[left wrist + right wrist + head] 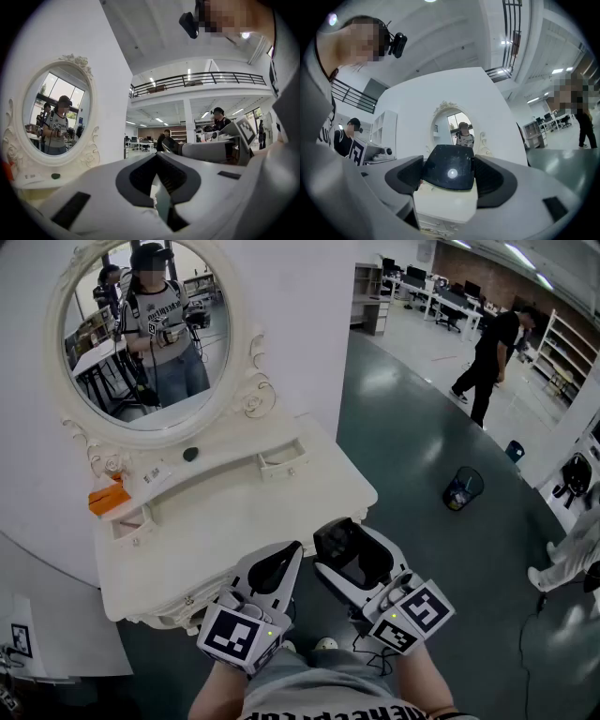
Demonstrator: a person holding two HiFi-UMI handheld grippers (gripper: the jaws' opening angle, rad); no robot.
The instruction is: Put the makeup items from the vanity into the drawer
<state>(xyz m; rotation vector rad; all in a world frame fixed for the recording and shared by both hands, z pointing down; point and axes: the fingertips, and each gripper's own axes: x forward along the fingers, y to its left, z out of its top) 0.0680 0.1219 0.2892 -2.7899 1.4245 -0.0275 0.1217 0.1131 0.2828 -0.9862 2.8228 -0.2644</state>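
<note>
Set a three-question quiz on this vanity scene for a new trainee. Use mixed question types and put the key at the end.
1. True or false: the right tongs are empty.
2. The orange item on the vanity lies: A) at the shelf's left end; B) by the right-hand small drawer; C) on the floor.
3. Fill in: the small dark item sits just below the oval ____.
Key: 1 false, they are shut on a black compact; 2 A; 3 mirror.
</note>
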